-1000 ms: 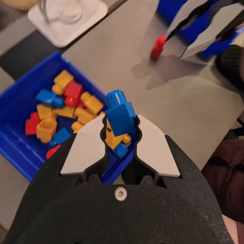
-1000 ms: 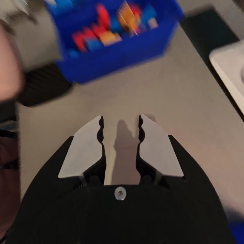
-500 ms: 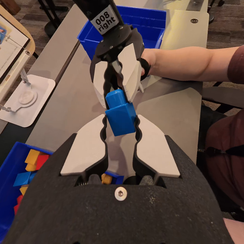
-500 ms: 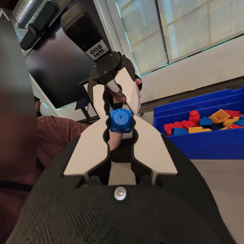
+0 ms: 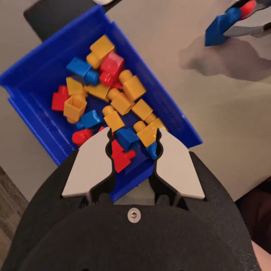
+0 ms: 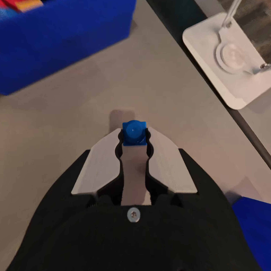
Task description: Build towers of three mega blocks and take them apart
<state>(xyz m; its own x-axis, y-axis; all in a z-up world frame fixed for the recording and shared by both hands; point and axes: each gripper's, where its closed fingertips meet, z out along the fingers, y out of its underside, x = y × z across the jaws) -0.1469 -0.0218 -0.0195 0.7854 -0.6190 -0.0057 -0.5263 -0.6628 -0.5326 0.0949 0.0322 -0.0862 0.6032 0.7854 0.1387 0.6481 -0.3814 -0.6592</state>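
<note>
Your left gripper [image 5: 134, 140] hangs over the blue bin [image 5: 173, 102] of loose yellow, red and blue blocks, jaws spread wide with nothing clamped; the blocks seen between its fingers lie below in the bin. Your right gripper [image 6: 134, 135] has its pads pressed on a blue block [image 6: 134, 133], stud toward the camera, above bare bench [image 6: 146, 88]. In the left wrist view a red block [image 5: 247, 8] shows just behind that blue one. A white stand base [image 6: 212, 61] sits past the bench's edge. Half a second ago both grippers gripped the blue block together; your left has since let go and opened.
</note>
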